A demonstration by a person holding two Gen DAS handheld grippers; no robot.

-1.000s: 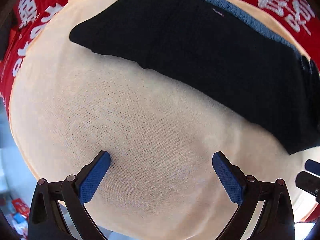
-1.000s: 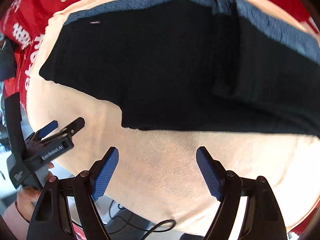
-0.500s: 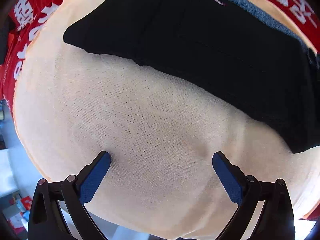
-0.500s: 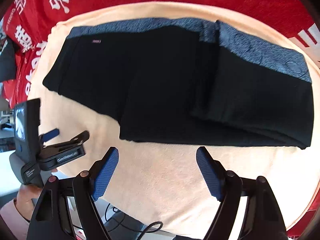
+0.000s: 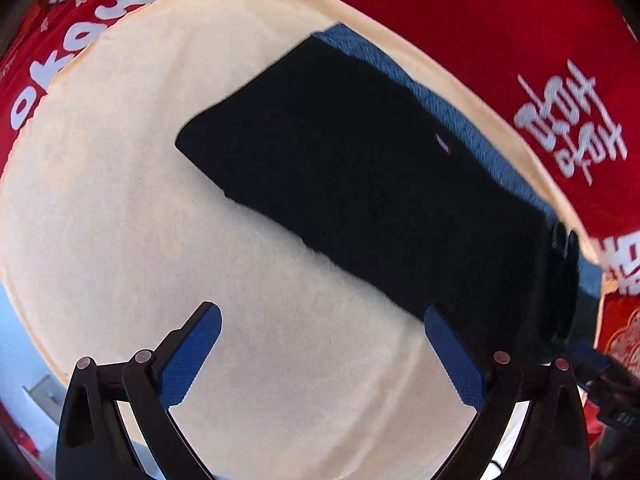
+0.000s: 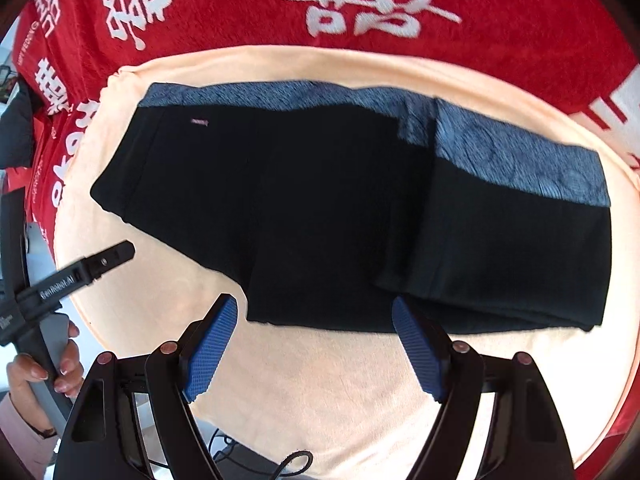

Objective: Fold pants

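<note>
**Inspector A:** Item under task: black knit pants with a blue-grey patterned waistband (image 6: 352, 200), lying flat on a peach-coloured towel (image 6: 340, 392) spread over a red cloth printed with white characters (image 6: 500, 12). The right part is doubled over the middle, so one fold looks done. My judgement is that the towel serves as a clean, even bed for folding.

**Inspector B:** Agreed. State of the tongs?

**Inspector A:** The right tongs (image 6: 316, 344) are spread wide, nothing between the blue pads, pointing steeply down. They hover above the near hem of the pants, not touching it. The left tongs (image 5: 320, 352) are likewise spread and empty, over bare towel; their right-hand pad sits in front of the dark cloth's near edge, contact not evident.

**Inspector B:** And the position of the garment relative to both?

**Inspector A:** Ahead of both tools, towards the towel's far side, waistband along the far edge. From the right wrist view the left tool sits well off the garment's left end, gripped by a hand (image 6: 40, 372). I judge both are held clear to survey the lie before the next fold.
</note>
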